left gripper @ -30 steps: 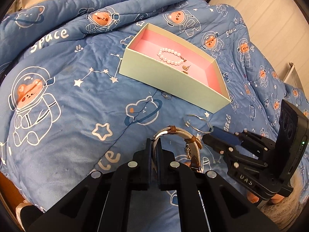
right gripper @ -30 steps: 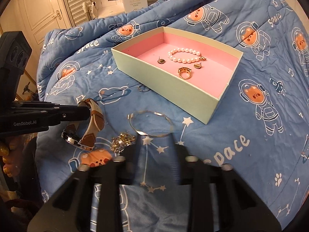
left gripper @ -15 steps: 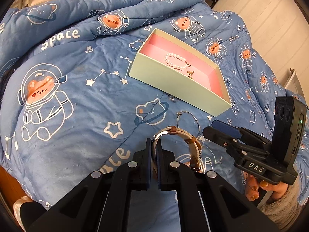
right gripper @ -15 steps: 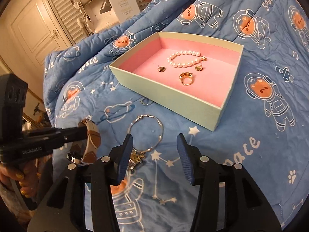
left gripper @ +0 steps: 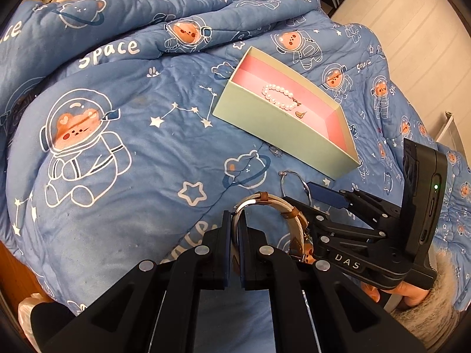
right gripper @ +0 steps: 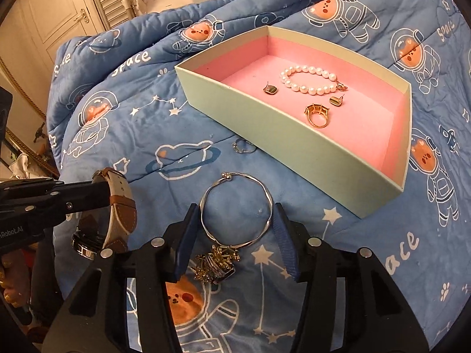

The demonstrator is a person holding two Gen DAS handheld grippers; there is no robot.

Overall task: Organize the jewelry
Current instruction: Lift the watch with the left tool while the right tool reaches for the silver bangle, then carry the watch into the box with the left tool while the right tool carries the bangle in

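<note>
Gripping the watch [left gripper: 290,220] by its band, my left gripper [left gripper: 234,229] has both jaws clamped on the cream strap, and the watch hangs off the tips above the blue space-print quilt [left gripper: 123,147]. From the right wrist view, the strap loop stands roughly on edge, its brown leather end uppermost and the dark metal case [right gripper: 85,242] at the bottom, near the quilt. My right gripper [right gripper: 235,220] is spread wide, its blue pads [right gripper: 185,244] straddling the silver bangle [right gripper: 235,209] without a confirmed touch. The bangle lies flat on the quilt with its ball clasp pointing away from me, toward the box [right gripper: 294,135]. A tangle of gold and silver jewelry [right gripper: 217,264] sits just behind the bangle, between my fingers. A small silver ring [right gripper: 244,147] lies against the near wall of the box. The box runs with its long axis from upper left to lower right; on its pink lining rest a pearl bracelet [right gripper: 309,79], two stud earrings [right gripper: 270,89] and a gold ring [right gripper: 317,114].
</note>
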